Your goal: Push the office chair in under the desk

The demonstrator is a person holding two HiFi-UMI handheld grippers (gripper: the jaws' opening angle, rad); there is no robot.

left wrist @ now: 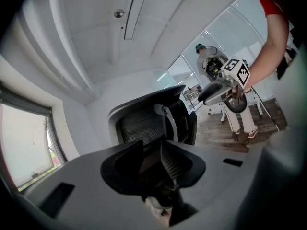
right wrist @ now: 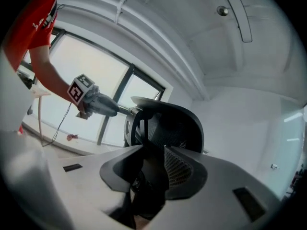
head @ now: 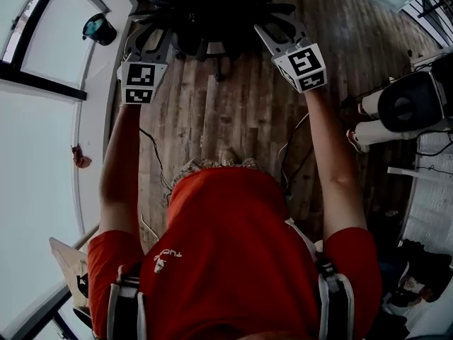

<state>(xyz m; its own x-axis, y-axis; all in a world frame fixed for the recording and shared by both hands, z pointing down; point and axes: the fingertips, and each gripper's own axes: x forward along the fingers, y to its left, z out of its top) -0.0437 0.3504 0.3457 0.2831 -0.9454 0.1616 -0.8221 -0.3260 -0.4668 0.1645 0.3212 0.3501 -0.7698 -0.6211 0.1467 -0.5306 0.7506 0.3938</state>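
The left gripper's (left wrist: 152, 150) fingers stand a little apart with a narrow gap; the pads press on nothing. The dark mesh back of the chair (left wrist: 144, 123) rises just ahead of them. The right gripper's (right wrist: 154, 152) fingers are parted about the same, also with nothing clamped, and face the chair back from its other side.

In the right gripper view, the left gripper's tip reaches the side edge of the chair back; whether it touches cannot be told. In the head view both arms stretch forward, one gripper at each side of the chair, which stands at the top of the frame on the wood floor (head: 212, 119).

Loose cables (head: 152, 154) trail on the floor behind the grippers. A window (head: 42, 154) runs along the left. To the right, well apart from the chair, stands a second person (head: 382, 129) in white trousers.
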